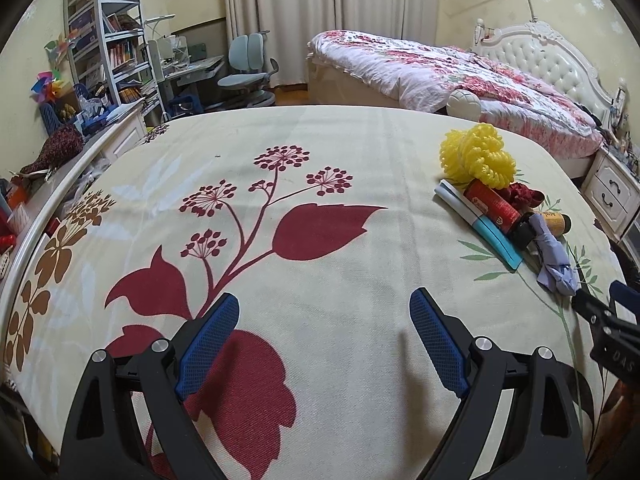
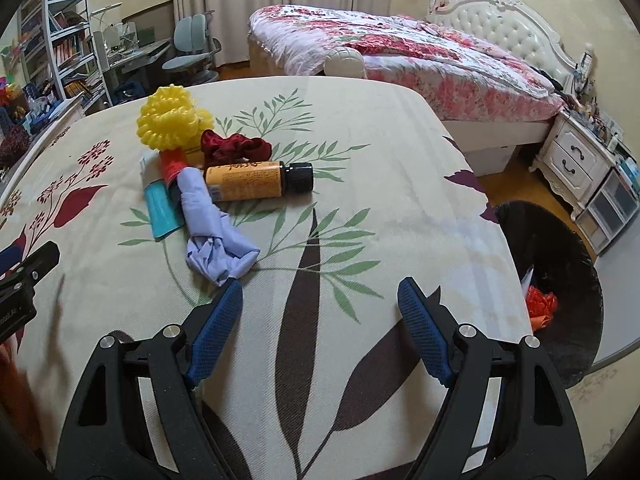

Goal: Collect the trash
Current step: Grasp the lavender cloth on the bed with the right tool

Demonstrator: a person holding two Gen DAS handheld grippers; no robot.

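Observation:
A pile of trash lies on the cloth-covered table [image 2: 360,208]: a yellow foam net [image 2: 170,122], a dark red crumpled wrapper [image 2: 236,148], an orange bottle with a black cap [image 2: 256,180], a red tube [image 2: 172,166], a teal and white packet [image 2: 160,208] and a crumpled lilac paper [image 2: 218,236]. The pile also shows in the left wrist view, with the yellow net [image 1: 478,156] and lilac paper [image 1: 556,264]. My right gripper [image 2: 320,296] is open and empty, just in front of the lilac paper. My left gripper [image 1: 324,308] is open and empty over the bare cloth, left of the pile.
A black bin [image 2: 560,288] with red and white scraps in it stands on the floor off the table's right edge. A bed [image 2: 400,56], a white nightstand [image 2: 576,160], a desk with chair [image 1: 244,68] and bookshelves [image 1: 108,32] lie beyond.

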